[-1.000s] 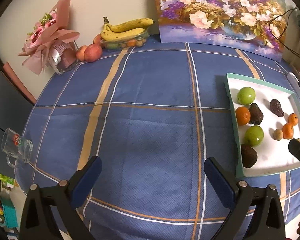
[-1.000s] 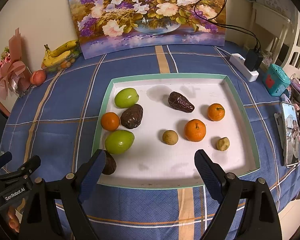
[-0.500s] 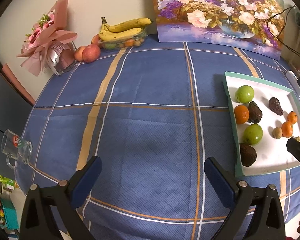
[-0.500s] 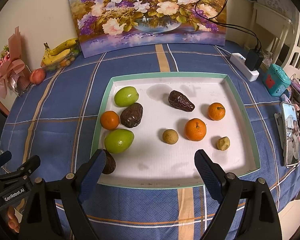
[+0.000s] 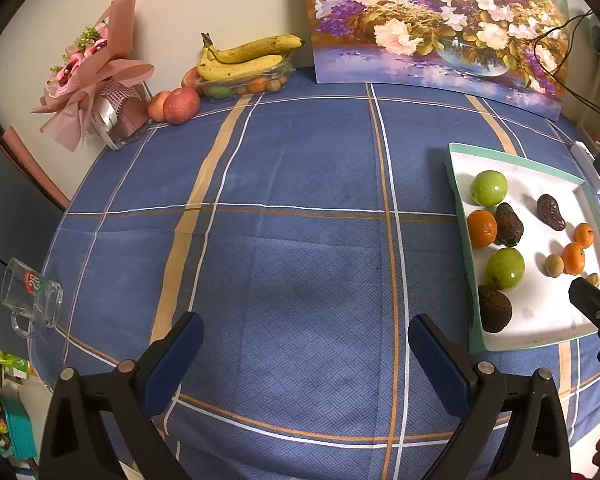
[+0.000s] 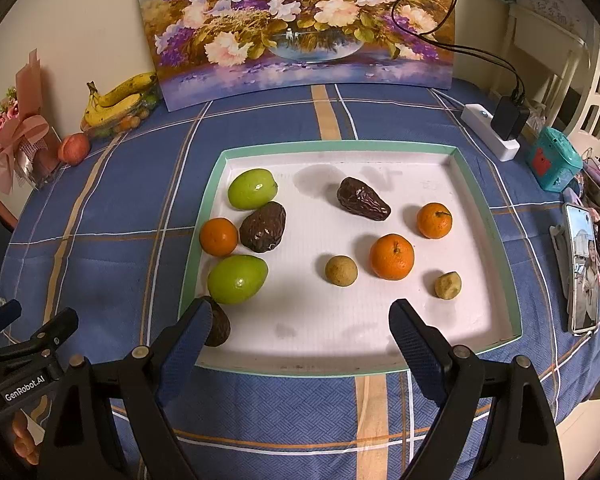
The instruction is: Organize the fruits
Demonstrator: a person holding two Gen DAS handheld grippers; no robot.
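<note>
Both tongs are standing wide with nothing between them: we are holding the left gripper (image 5: 306, 354) over bare blue plaid tablecloth (image 5: 291, 208), and the right gripper (image 6: 300, 332) over the near edge of the white tray (image 6: 340, 372).

Progress: we are finding nine fruits lying inside the tray, none on the cloth beside it. On its left side, five are sitting close together down the left wall; on its right side, four are lying well apart. Kinds are mixed on both sides, so we are judging the sort by kind as unsettled. This layout is fitting either a tray into which fruit is being gathered, or a tray from which fruit is being drawn out and grouped; the views are not deciding between them.

Count in the tray, largest kind down:
- two green round fruits, far (image 6: 252, 189) and near (image 6: 237, 279);
- three dark wrinkled fruits: one at centre-left (image 6: 263, 227), one at the far middle (image 6: 363, 199), one at the near-left corner (image 6: 219, 327), partly hidden behind the right gripper's left finger;
- three oranges: left (image 6: 218, 236), middle (image 6: 392, 256), right (image 6: 434, 220);
- two small tan round fruits, (image 6: 341, 271) and (image 6: 448, 285).

That is giving ten, so we are correcting the total above to ten.

At the far wall we are also counting one bunch of bananas (image 5: 245, 56) and at least two apples (image 5: 181, 105).
</note>
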